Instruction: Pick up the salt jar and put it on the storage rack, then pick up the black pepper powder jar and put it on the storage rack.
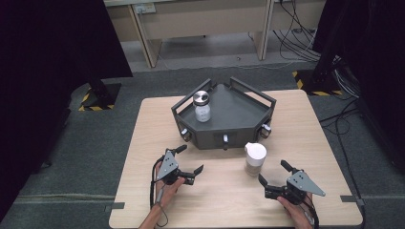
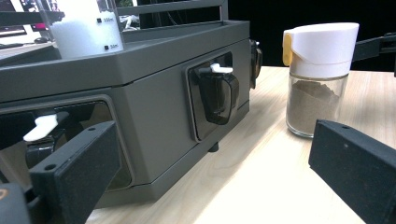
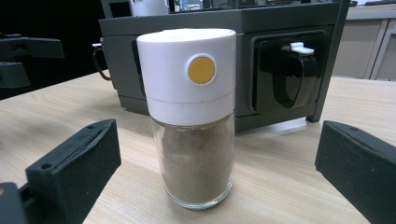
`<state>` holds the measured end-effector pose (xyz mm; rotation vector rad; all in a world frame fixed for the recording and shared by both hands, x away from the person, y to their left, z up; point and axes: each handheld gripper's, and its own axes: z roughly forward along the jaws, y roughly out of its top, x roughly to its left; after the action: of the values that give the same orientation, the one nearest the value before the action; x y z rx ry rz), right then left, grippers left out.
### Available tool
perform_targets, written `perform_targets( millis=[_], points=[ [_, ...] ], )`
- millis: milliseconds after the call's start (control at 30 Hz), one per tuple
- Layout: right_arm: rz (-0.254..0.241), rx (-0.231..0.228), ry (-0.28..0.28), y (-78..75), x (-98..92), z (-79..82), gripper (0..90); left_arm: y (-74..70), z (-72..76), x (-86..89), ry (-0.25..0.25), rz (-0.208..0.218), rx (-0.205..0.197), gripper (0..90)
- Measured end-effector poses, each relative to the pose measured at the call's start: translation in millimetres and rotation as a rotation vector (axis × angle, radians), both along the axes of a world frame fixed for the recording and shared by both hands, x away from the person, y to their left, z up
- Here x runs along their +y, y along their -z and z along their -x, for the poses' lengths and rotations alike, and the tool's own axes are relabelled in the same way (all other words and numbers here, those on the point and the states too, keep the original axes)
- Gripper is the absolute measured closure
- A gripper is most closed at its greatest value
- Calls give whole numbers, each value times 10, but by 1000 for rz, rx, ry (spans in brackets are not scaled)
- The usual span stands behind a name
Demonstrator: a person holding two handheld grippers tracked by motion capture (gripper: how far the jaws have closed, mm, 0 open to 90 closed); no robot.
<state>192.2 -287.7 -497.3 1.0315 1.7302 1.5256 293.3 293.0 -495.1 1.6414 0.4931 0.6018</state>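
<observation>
Two tongs rest low over the near half of the light wooden surface [image 1: 143,143], each held by a hand coming in from the near edge. The left tongs [image 1: 191,159] sit toward the near-left part of the surface with jaws spread wide and nothing between them; the left hand [image 1: 168,190] grips them from behind. The right tongs [image 1: 273,172] sit toward the near-right part, jaws likewise wide apart and empty, with the right hand [image 1: 297,212] behind them.

Between the two, slightly nearer the right tongs, a spice shaker [image 1: 255,159] stands upright on the surface, apart from both. It has a clear glass body holding brown powder and a white cap with a round yellow button, plain in the right gripper view [image 3: 191,116], where it stands centred ahead of the open jaws. In the left gripper view the shaker [image 2: 317,79] stands off to the right of the jaws.

Behind the shaker, toward the far edge, sits a dark grey angular rack [image 1: 239,114] with railings on top and recessed holders with white-tipped handles in its front faces [image 2: 215,100]. On its top, at the left side, stands a clear jar [image 1: 202,106] with a metal lid, holding white contents.
</observation>
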Motion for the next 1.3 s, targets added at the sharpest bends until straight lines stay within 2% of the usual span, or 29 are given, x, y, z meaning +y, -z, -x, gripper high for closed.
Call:
perform_targets(
  millis=[367, 1300],
  points=[
    [-8, 2, -1, 7, -13, -4, 2, 22, -19, -16, 3, 8, 15, 15],
    [-2, 3, -4, 5, -10, -4, 2, 19, -20, -25, 1, -1, 7, 14]
  ],
)
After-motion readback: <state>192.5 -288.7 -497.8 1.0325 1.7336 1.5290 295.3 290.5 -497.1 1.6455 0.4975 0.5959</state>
